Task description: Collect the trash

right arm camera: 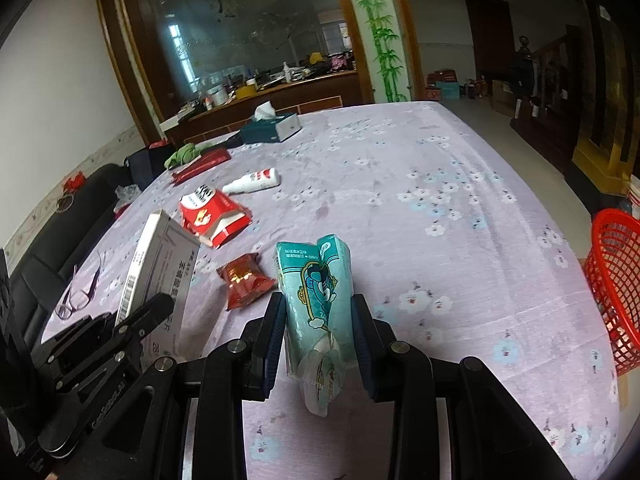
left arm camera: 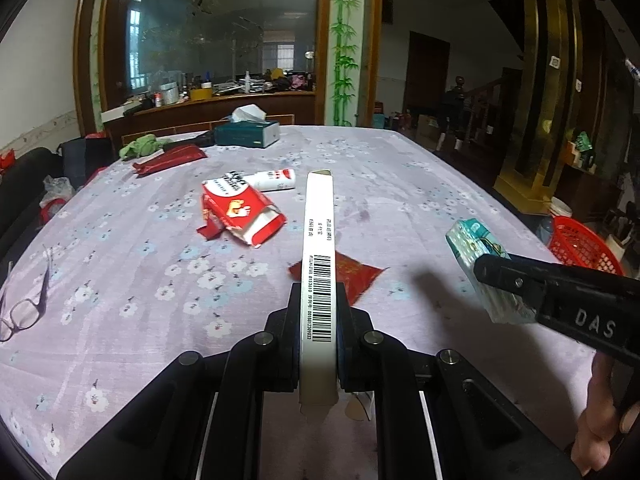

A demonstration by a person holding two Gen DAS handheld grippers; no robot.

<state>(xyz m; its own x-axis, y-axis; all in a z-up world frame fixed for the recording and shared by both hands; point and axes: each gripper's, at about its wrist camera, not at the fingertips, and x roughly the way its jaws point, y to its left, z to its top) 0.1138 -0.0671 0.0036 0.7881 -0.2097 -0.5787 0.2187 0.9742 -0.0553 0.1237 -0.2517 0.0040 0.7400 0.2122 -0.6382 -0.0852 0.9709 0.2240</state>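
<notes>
Two grippers, each holding one piece of trash above the surface [left arm camera: 400, 184], which is covered by a lilac flowered cloth.

The left gripper [left arm camera: 319, 320] has its fingers closed narrow on one flat white carton [left arm camera: 318, 248]. The carton stands on edge between the fingers, barcode side up, and its long axis runs straight ahead from the fingers toward the far end of the surface, extending well past the fingertips.

The right gripper [right arm camera: 320, 324] has its fingers clamped on one teal tissue pack [right arm camera: 316, 280]. The pack's long axis also runs forward along the fingers, tilted a little upward, with its crumpled clear end hanging back below the fingers.

Still lying on the surface: one small red snack packet [right arm camera: 242, 282], just ahead of both pairs of fingers and between them; one torn red and white box [right arm camera: 212, 216], farther ahead and left of the fingers; one white tube [right arm camera: 256, 181] lying beyond that box, long axis crosswise; one flat dark red packet [right arm camera: 202, 166] farther left; one green cloth [right arm camera: 184, 154]; one tissue box [right arm camera: 272, 128] at the far end. One pair of glasses [left arm camera: 24, 312] lies far left of the left fingers.

One red mesh basket [right arm camera: 614, 280] stands off the surface's edge, right of the right fingers.
</notes>
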